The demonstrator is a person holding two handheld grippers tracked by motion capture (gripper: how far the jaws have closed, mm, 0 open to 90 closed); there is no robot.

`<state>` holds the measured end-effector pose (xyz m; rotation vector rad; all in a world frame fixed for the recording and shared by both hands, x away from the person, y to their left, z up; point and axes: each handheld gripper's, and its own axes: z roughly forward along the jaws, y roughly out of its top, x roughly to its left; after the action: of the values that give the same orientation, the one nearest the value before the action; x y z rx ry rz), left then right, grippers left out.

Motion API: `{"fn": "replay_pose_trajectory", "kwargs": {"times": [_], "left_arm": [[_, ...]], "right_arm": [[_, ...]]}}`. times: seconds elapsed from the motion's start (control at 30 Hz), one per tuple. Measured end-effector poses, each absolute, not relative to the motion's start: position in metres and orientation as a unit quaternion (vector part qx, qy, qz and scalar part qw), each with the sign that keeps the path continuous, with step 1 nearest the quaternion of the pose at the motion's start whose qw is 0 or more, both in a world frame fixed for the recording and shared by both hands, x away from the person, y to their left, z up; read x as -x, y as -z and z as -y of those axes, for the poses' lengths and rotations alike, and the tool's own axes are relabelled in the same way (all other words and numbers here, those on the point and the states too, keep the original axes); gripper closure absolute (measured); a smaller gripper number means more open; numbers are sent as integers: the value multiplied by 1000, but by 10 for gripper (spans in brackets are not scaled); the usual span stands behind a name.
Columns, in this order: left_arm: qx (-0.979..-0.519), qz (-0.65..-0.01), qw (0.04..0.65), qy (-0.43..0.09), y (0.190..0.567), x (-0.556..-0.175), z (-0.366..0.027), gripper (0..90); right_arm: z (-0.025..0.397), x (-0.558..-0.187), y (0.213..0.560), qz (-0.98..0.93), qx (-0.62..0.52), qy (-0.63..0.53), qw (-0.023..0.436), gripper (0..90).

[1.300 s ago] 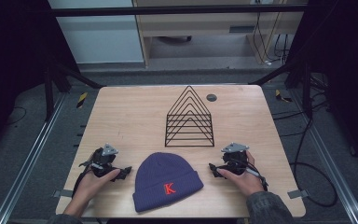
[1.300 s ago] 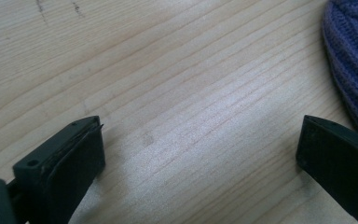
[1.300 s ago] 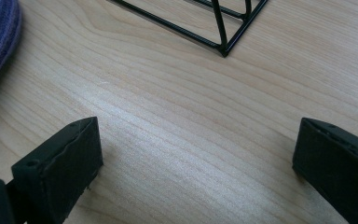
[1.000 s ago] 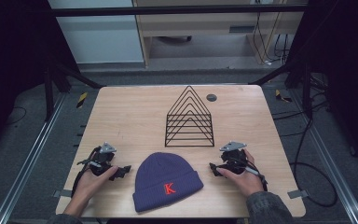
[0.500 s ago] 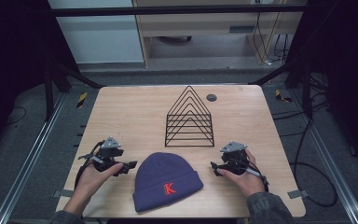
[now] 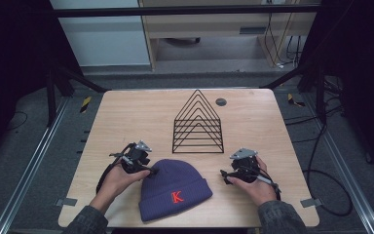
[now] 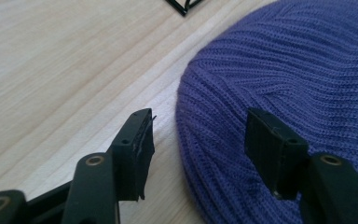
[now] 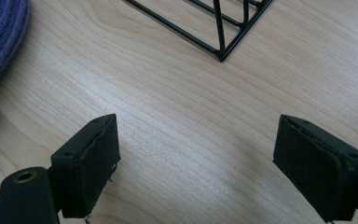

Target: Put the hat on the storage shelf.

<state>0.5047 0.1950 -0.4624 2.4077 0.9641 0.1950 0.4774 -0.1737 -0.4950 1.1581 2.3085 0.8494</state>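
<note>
A purple knit beanie (image 6: pixel 174 187) with a red letter K lies flat near the table's front edge. My left gripper (image 6: pixel 148 170) is open at the hat's left rim. In the left gripper view the beanie (image 7: pixel 289 79) edge runs between the jaws, with one jaw over the knit and the other over bare wood; my left gripper (image 7: pixel 198 135) holds nothing. To the hat's right, my right gripper (image 6: pixel 225 174) is open over bare wood. In the right gripper view my right gripper (image 8: pixel 193 149) has wide-set jaws, with the beanie (image 8: pixel 0 37) at far left.
A black wire rack (image 6: pixel 198 124) shaped like a row of triangles stands mid-table behind the hat; its corner (image 8: pixel 221 46) lies ahead of the right gripper. A small dark disc (image 6: pixel 220 102) sits near the far edge. The wooden table (image 6: pixel 126 117) has bare room at left.
My left gripper has moved right, up to the beanie's left rim. My right gripper has shifted slightly toward the hat.
</note>
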Motion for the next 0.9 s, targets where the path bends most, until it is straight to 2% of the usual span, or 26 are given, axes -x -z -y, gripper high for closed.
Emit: {"fn": "replay_pose_trajectory", "kwargs": {"times": [0.1,0.57,0.9], "left_arm": [[-896,-356,257,-66,466,-505,-193,464],[-899,-347,261,-54,466,-502,-188,762],[-895,-338,284,-68,447,-500,-191,791]], "right_arm": [[173,-477,495,-831,-417,-305,208,144],[173,-477,492,-829,-413,-311,212,146],[175,-477,491,-828,-416,-311,210,146]]}}
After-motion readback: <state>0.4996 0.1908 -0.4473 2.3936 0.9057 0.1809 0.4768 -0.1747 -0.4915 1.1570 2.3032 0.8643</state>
